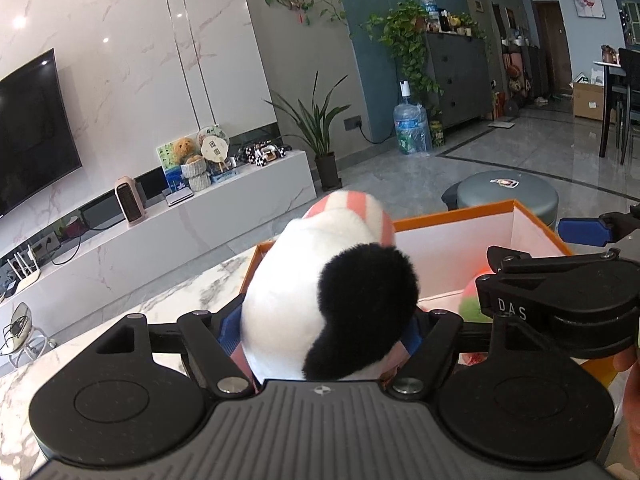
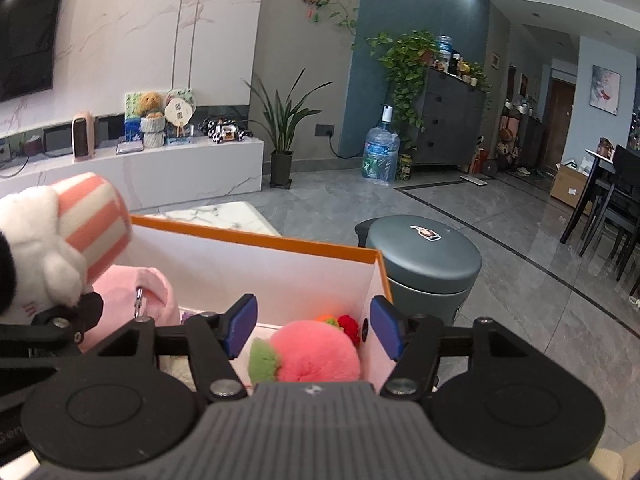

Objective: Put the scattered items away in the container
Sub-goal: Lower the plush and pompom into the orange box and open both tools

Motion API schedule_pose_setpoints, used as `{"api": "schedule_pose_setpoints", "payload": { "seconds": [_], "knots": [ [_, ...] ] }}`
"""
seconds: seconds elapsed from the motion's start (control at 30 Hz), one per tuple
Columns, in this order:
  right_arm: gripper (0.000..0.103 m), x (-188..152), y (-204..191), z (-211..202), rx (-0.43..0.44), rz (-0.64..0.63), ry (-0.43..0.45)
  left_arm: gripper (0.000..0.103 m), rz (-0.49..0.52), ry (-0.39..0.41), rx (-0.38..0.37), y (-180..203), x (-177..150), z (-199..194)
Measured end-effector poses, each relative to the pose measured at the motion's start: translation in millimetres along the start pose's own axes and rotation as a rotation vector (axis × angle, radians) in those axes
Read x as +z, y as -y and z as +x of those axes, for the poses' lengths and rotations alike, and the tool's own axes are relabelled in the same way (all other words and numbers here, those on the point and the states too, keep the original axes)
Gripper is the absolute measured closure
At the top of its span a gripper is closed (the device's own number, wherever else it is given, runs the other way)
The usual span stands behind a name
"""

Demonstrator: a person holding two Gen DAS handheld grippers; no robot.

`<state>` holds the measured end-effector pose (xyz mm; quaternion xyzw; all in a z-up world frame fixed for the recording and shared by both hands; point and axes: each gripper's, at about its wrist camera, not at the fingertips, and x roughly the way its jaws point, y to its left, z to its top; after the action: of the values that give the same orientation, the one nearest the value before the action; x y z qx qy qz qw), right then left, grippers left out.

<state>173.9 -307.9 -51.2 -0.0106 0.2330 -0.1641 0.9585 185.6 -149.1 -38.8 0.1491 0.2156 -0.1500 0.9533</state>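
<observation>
Left tool: your left tool (image 1: 326,334) has the white-and-black plush toy with the pink-striped cap (image 1: 332,280) between its blue pads, the jaws set wide because the body is bulky. The fur hides both pads, so you cannot tell from these views whether they press it or have already let go.
Plush toy, place: it sits at the near left of the orange-rimmed white cardboard box (image 1: 460,216), tipped forward with the striped cap leading over the left rim, which looks like the posture for lowering it in.
Right tool: your right tool (image 2: 314,328) is open and holds nothing; its blue pads stand apart above the box's right end, one pad outside the right wall.
Peach plush: the round pink plush peach with a green leaf (image 2: 316,354) lies on the box floor just below those open pads, touching neither, so it reads as already delivered.
Other contents: a pale pink fabric item with a metal clip (image 2: 148,292) lies at the box's left; small red and orange plush pieces (image 2: 344,324) sit in the far right corner.
Worktop: the white marble worktop (image 1: 120,320) carries the box.
Judgement: most items look stowed; the plush toy is the piece in hand.
</observation>
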Motion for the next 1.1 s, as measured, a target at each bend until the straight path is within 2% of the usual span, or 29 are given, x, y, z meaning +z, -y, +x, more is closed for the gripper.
{"api": "schedule_pose_setpoints", "payload": {
  "seconds": [0.13, 0.27, 0.33, 0.37, 0.47, 0.63, 0.77, 0.8, 1.0, 1.1],
  "knots": [
    [0.036, -1, 7, -3, -0.009, 0.038, 0.008, 0.017, -0.011, 0.034, -0.031, 0, 3, -9],
    [0.036, 0, 13, -6, -0.025, 0.077, 0.022, 0.018, 0.04, 0.076, -0.035, 10, 6, -17],
    [0.035, 0, 14, -8, -0.033, 0.088, 0.027, 0.024, 0.055, 0.08, -0.051, 14, 5, -18],
    [0.035, -1, 14, -9, -0.036, 0.09, 0.026, 0.03, 0.053, 0.077, -0.061, 15, 5, -18],
    [0.035, -1, 13, -10, -0.035, 0.087, 0.024, 0.038, 0.034, 0.078, -0.076, 17, 2, -20],
    [0.035, -1, 12, -14, -0.039, 0.084, 0.041, 0.042, -0.01, 0.072, -0.128, 12, 3, -21],
    [0.035, -2, 19, -15, -0.04, 0.117, 0.032, 0.048, -0.044, 0.067, -0.206, 6, 5, -22],
    [0.035, -2, 22, -16, -0.039, 0.131, 0.027, 0.048, -0.05, 0.06, -0.232, 5, 5, -21],
    [0.034, -3, 37, -17, -0.038, 0.207, -0.003, 0.046, -0.036, 0.061, -0.257, 10, 1, -20],
    [0.034, -3, 39, -17, -0.04, 0.22, -0.01, 0.047, -0.047, 0.052, -0.315, 7, 2, -20]
  ]
}}
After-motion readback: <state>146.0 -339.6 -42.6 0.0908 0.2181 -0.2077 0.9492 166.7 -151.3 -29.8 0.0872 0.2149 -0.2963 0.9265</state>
